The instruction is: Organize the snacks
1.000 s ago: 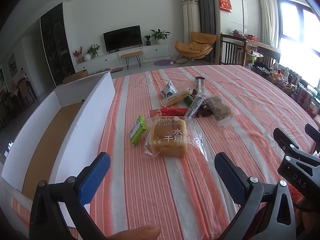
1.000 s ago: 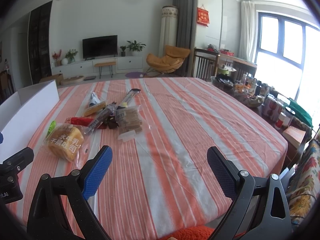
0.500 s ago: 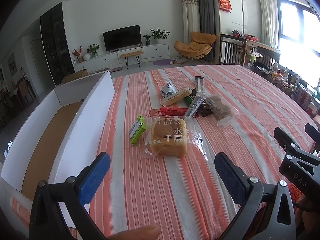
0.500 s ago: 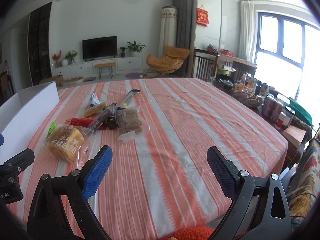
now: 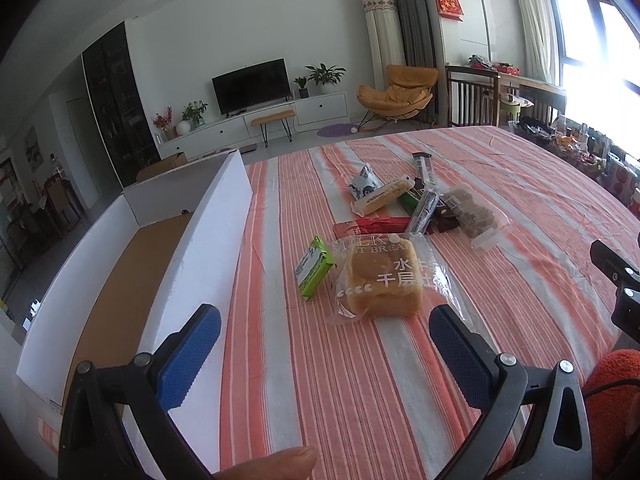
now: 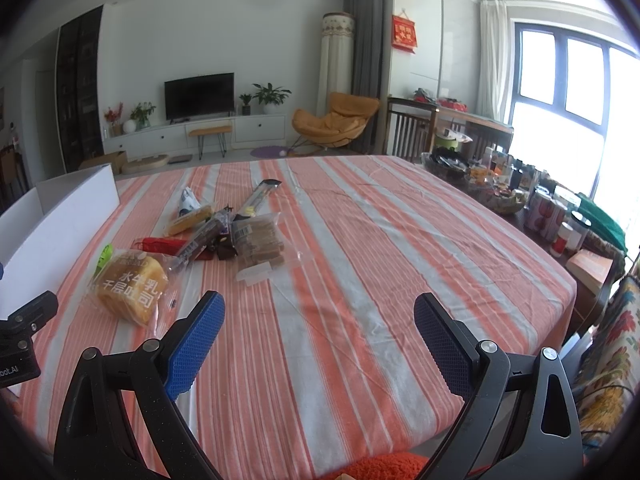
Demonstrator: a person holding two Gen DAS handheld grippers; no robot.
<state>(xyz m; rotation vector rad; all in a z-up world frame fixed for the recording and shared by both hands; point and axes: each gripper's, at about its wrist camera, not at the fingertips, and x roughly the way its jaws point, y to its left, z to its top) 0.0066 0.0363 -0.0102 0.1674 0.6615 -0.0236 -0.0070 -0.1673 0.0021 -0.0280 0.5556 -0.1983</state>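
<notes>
Left gripper (image 5: 324,332): I've got it hovering low over the striped tablecloth (image 5: 360,400), jaws spread wide, nothing between the blue pads.
Right gripper (image 6: 320,328): same story, spread wide and empty, aimed at bare cloth to the right of the pile.
Bread packet (image 5: 380,278): the nearest snack, lying flat just ahead of my left gripper and a touch right of its centre line; its near edge sits just beyond the fingertips.
Bread from the right side (image 6: 130,280): well off to the left of the right gripper, so I judge the left one is plainly nearer.
Long axis: the loaf looks almost square; the clear wrapper's loose ends spread to the sides, roughly across the jaw opening.
Green packet (image 5: 314,266): just left of the bread, touching or nearly touching its wrapper, long axis running away from me and leaning right.
Rest of the pile (image 5: 420,208): bars and packets overlapping farther back, beyond the bread.
White box (image 5: 208,240): open, brown floor showing, along the left of the table beside my left gripper.
My call: left side takes the bread, straight ahead with a small nudge right, then swings left to the box.
Watch: crinkly film may slip from the pads.
</notes>
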